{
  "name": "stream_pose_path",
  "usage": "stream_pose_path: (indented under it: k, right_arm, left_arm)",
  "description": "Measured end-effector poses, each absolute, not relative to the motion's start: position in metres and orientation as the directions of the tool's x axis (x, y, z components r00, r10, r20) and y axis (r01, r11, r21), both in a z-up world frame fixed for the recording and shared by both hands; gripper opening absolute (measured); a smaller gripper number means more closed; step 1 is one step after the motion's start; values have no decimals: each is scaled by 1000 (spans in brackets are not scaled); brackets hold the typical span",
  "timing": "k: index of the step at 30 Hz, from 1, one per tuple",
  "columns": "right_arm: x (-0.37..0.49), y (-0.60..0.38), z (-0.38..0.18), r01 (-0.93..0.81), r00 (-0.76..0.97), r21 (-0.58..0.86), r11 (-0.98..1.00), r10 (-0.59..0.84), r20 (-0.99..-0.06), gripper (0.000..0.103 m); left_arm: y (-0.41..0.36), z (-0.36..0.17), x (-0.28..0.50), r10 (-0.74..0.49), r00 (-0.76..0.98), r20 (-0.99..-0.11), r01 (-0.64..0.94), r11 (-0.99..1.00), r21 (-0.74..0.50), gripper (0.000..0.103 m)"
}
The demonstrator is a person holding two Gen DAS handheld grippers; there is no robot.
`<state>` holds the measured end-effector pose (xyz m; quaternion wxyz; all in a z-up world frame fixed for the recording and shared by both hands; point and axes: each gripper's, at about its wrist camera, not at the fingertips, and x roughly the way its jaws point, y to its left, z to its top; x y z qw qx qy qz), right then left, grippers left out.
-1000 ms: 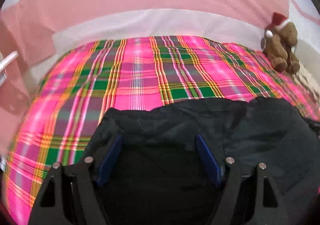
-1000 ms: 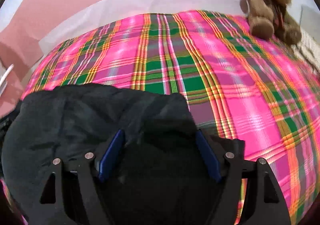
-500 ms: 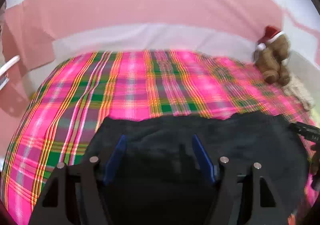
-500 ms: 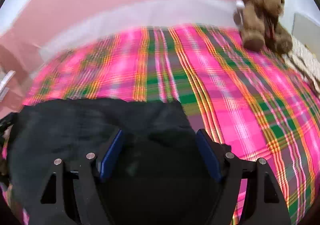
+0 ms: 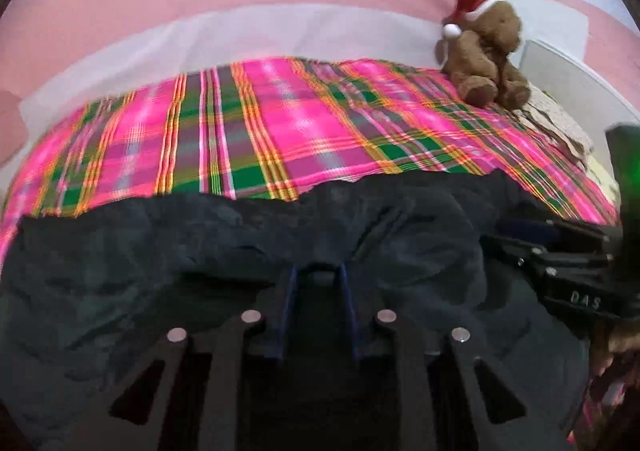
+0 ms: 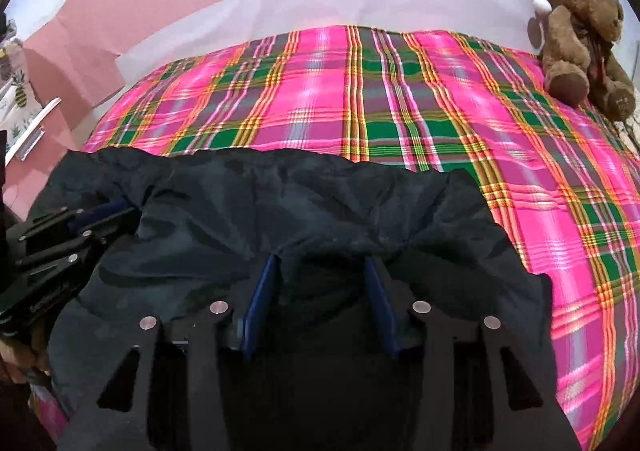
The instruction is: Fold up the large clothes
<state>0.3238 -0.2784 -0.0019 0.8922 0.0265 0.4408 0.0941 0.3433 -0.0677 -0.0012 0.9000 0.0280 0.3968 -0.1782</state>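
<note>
While fingers close, crumpled dark garment (image 6: 280,211) bunches on plaid bedspread (image 6: 400,99).

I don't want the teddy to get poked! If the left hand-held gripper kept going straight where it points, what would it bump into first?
Probably the dark garment: the left hand-held gripper is closing with its cloth between the fingers. The teddy bear sits far off to the side.
</note>
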Motion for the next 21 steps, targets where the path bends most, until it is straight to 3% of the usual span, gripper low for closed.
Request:
stream_pose_path:
  k: [8,14,16,17,21]
  right_arm:
    - [338,-280,-2,-111,577,139,984,178,-797,46]
    - [324,-314,33,-44,647,116,992,117,-753,36]
    - [332,-329,23,-8,617,102,995,85,-783,35]
    - [336,-333,14,2,597,90,996,71,-799,34]
    - [349,-336,-10,18,571,97,995,70,-818,34]
  left_arm:
    - [-68,-3,341,-283,594,-753,337,938,-87,21]
    - [-16,31,336,-208,664,-718,289,957,-10,18]
    - [9,28,343,-157,673,-723,240,971,14,15]
    - [22,21,349,-125,665,-736,213,977,26,8]
    - [52,-3,363,-112,650,-751,161,987,-8,7]
